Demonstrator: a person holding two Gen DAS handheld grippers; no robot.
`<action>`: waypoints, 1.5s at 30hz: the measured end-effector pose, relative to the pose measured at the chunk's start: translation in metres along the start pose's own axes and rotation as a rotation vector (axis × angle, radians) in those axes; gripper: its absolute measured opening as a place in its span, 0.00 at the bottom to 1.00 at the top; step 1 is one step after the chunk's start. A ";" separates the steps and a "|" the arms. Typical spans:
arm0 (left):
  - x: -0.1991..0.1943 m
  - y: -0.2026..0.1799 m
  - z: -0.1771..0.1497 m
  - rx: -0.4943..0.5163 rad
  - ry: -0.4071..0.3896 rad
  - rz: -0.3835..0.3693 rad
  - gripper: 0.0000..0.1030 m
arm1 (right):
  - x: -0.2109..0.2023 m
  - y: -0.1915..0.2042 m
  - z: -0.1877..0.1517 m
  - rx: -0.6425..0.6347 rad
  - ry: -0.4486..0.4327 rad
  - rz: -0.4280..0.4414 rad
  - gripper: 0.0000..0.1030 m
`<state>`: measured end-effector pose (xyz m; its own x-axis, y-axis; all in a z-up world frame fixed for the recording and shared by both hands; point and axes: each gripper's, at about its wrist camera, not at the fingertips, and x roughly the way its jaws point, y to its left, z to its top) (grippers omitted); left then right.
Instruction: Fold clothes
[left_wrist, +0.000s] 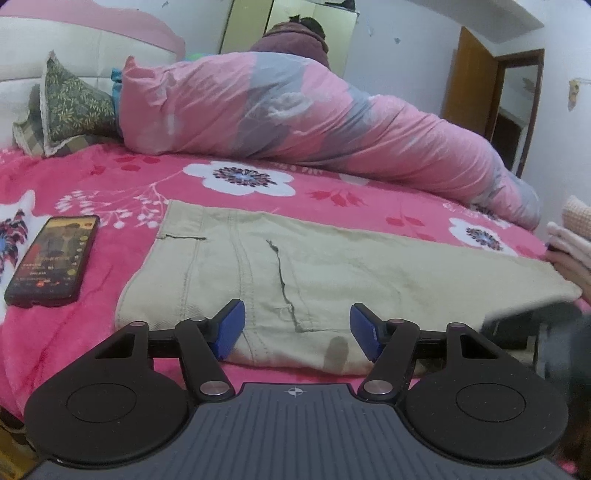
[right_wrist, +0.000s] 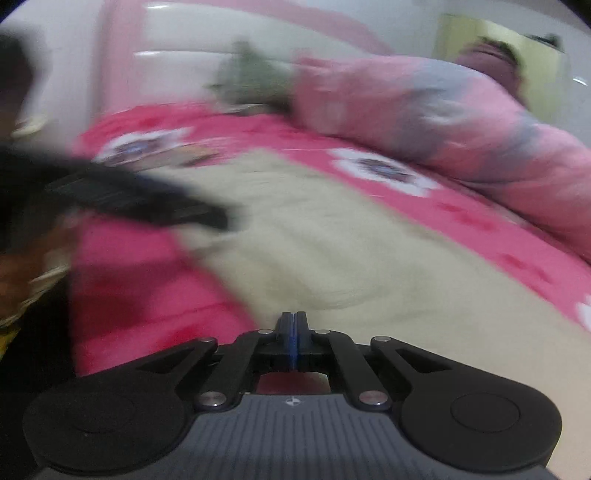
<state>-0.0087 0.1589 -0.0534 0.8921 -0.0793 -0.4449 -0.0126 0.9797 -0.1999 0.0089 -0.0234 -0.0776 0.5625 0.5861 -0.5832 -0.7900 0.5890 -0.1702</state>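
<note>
Beige trousers (left_wrist: 332, 266) lie flat on the pink floral blanket (left_wrist: 110, 184). My left gripper (left_wrist: 297, 328) hovers open over their near edge, and the blue pads (left_wrist: 231, 328) stand wide apart with the cloth below them, not pinched. In the right wrist view, which is blurred, my right gripper (right_wrist: 293, 325) is shut at the near edge of the trousers (right_wrist: 332, 240). Whether cloth is caught between its pads I cannot tell. The left gripper (right_wrist: 140, 199) shows there as a dark smear on the left. The right gripper (left_wrist: 535, 332) is a dark blur at the right of the left wrist view.
A phone (left_wrist: 51, 258) with a lit screen lies on the blanket left of the trousers. A bulky pink and grey quilt (left_wrist: 295, 110) fills the far side of the bed, with a green pillow (left_wrist: 74, 103) at the headboard. Pale folded clothes (left_wrist: 569, 236) sit at the right edge.
</note>
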 end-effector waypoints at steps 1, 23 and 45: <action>-0.001 0.001 0.000 0.000 -0.003 -0.003 0.62 | -0.004 0.005 0.001 -0.020 -0.010 0.011 0.00; -0.011 0.008 0.027 -0.012 -0.066 0.009 0.66 | -0.019 -0.070 0.012 0.228 -0.130 -0.154 0.00; 0.095 -0.119 0.027 0.058 0.135 -0.190 0.69 | -0.168 -0.288 -0.196 1.138 -0.211 -0.598 0.32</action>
<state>0.0900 0.0402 -0.0483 0.8074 -0.2834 -0.5175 0.1792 0.9534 -0.2426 0.0945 -0.4006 -0.0869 0.8625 0.0845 -0.4989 0.1851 0.8649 0.4665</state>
